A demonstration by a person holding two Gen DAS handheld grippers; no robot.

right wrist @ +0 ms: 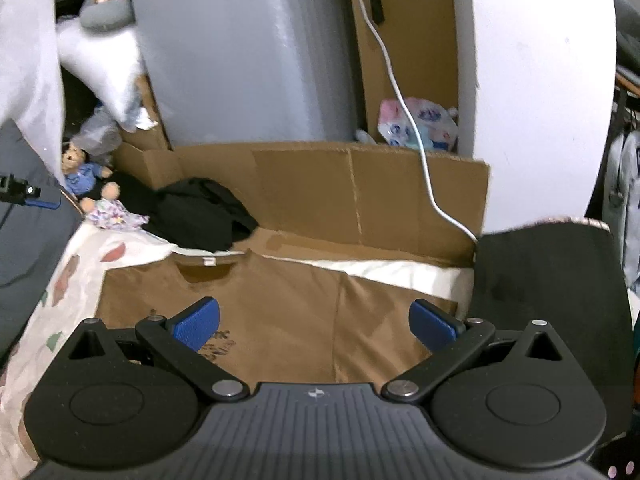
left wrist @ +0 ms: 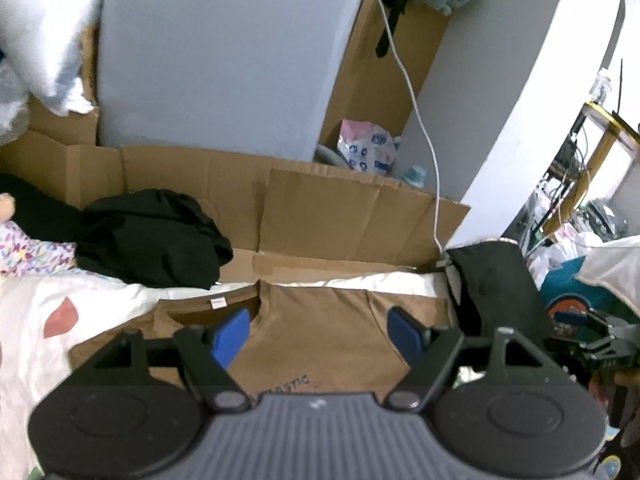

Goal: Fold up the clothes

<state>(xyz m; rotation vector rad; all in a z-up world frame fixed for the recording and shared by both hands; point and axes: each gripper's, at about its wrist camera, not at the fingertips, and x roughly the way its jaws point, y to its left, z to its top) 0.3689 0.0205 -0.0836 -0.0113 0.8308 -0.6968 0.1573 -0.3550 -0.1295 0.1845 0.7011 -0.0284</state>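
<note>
A brown T-shirt (left wrist: 320, 320) lies flat on a white patterned sheet, collar and white label toward the far side, dark lettering on its chest. My left gripper (left wrist: 318, 334) hovers above the shirt's upper chest, its blue pads wide apart with nothing between them. In the right wrist view the same brown T-shirt (right wrist: 288, 300) spreads below my right gripper (right wrist: 314, 324), which also stands open and empty over the chest and right sleeve. A crumpled black garment (left wrist: 152, 236) sits beyond the collar at the left.
Flattened cardboard (left wrist: 340, 208) stands behind the bed. A black fabric-covered object (right wrist: 552, 292) rises at the right edge. A white cable (right wrist: 424, 168) hangs down to the back right corner. Soft toys (right wrist: 96, 188) lie at the far left, and a grey cabinet (left wrist: 224, 60) stands behind.
</note>
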